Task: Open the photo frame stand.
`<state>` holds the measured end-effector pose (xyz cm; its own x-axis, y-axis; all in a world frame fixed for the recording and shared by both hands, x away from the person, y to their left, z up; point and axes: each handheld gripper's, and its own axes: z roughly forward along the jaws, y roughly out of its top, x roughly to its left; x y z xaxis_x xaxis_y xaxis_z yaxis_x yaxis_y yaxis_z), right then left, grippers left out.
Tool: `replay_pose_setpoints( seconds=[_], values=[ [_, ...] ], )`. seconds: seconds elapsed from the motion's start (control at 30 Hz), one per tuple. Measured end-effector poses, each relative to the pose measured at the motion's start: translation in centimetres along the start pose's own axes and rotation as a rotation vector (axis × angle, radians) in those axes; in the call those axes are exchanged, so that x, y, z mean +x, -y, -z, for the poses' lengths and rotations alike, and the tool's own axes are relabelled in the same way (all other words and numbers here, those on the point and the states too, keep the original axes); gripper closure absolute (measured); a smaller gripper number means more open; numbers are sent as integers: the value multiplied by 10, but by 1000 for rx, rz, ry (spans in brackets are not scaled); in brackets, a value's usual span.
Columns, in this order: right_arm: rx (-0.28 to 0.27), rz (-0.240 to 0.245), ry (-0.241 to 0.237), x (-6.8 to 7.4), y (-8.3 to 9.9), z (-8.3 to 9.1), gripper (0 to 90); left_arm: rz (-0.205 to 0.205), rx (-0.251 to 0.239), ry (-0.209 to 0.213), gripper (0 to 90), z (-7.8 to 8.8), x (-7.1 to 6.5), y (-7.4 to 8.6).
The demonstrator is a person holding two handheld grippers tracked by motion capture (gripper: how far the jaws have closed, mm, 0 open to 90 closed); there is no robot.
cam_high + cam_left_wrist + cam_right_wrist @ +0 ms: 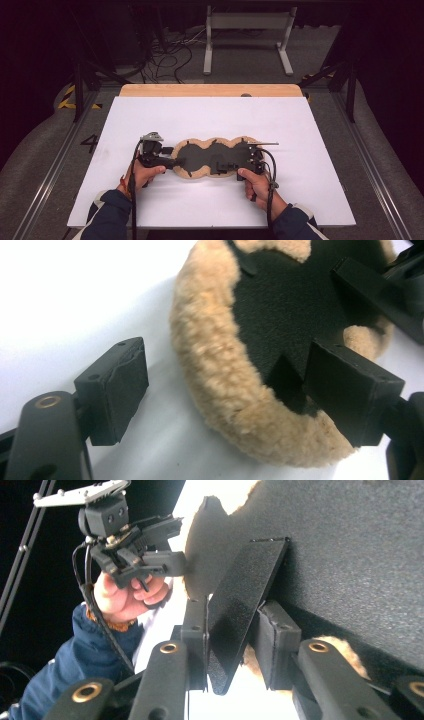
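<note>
A lobed pad [210,157] with a black top and a tan fleece rim lies flat on the white board [200,115]. My left gripper [175,162] is at its left end. In the left gripper view the left gripper [232,390] stands open, with the fleece rim [215,365] between the jaws; one pad hangs over the black top and the other stands off the rim. My right gripper [231,166] is at the pad's right end. In the right gripper view a thin black flap [240,605] of the pad lies slanted across the open right gripper [235,650].
The board's wooden far edge [210,90] shows behind the pad. Beyond the table stand a white metal frame [247,35] and loose cables [165,60] on the floor. Rails run along both sides of the table. The other hand's gripper [130,545] shows in the right gripper view.
</note>
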<state>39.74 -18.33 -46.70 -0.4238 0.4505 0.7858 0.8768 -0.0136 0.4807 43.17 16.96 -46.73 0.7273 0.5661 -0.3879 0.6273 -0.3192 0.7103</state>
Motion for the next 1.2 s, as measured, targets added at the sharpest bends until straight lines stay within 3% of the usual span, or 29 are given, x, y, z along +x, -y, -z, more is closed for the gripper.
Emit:
replay_pose_setpoints(
  seconds=[0.07, 0.27, 0.37, 0.53, 0.63, 1.0, 1.13, 1.17, 1.2],
  values=[
    [4, 17, 5, 1, 0, 0, 696, -9, 9, 19, 187, -1, -1, 0],
    [18, 172, 28, 6, 2, 1, 698, -88, 57, 71, 224, -9, -15, -3],
    [21, 219, 38, 8, 2, 1, 695, -107, 71, 68, 227, -11, -19, -3],
    [26, 237, 41, 8, 2, 1, 695, -85, 38, 86, 307, -5, -17, -2],
    [37, 267, 65, 12, 3, 1, 715, -110, 9, 85, 371, 1, -19, -3],
    [36, 302, 84, 20, 3, 2, 757, -148, -93, -7, 436, 10, -31, -7],
    [34, 303, 81, 20, 3, 2, 760, -174, -94, -16, 437, 10, -32, -5],
    [37, 306, 83, 20, 3, 2, 761, -212, -76, -7, 438, 11, -30, -4],
    [39, 311, 87, 21, 4, 2, 760, -212, -76, -7, 441, 11, -30, -4]
  ],
)
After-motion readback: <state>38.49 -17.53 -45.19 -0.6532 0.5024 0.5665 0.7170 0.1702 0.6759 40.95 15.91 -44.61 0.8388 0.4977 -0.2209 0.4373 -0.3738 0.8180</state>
